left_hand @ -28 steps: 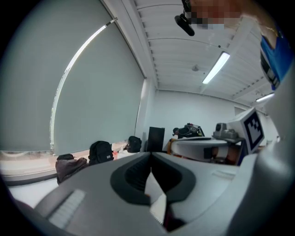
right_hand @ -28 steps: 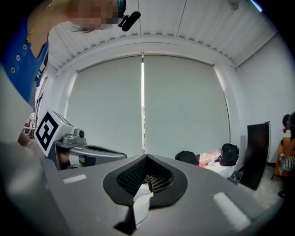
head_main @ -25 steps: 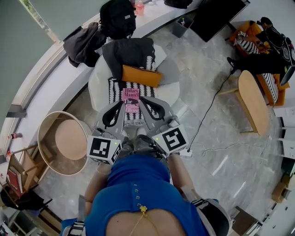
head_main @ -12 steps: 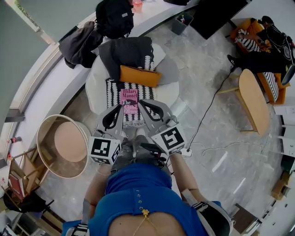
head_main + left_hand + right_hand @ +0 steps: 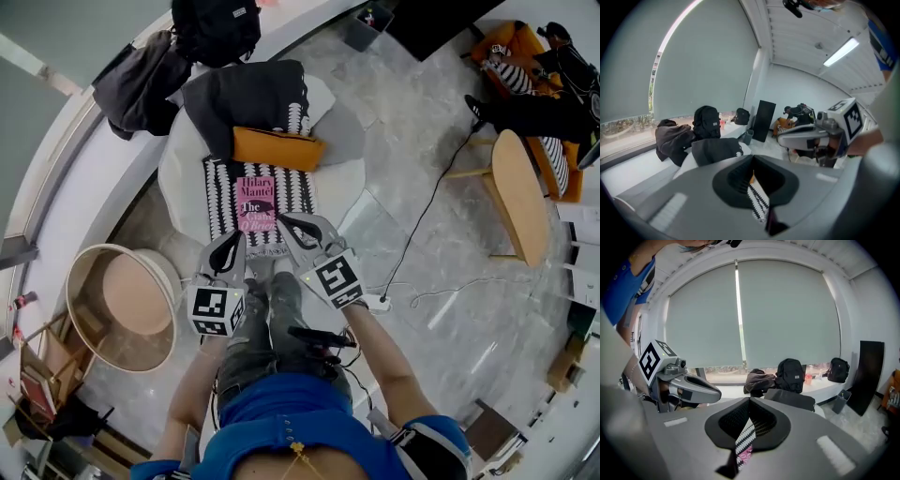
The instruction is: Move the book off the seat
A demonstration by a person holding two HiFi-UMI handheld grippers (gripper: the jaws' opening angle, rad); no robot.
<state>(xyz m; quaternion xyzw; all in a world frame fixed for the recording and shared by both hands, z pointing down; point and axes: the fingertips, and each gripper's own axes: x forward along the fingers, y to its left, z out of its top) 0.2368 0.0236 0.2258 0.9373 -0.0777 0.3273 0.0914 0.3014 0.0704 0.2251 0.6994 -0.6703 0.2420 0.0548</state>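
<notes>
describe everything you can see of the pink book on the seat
The book looks like a paperback with a pink cover. The author's name is in white at the top, with a dark picture in the middle and pale title lettering. It lies closed, flat and face up on the black-and-white patterned cloth over the white round seat, apart from the orange cushion beyond it. The shut right tool points at its near right corner; whether they touch cannot be told.
</notes>
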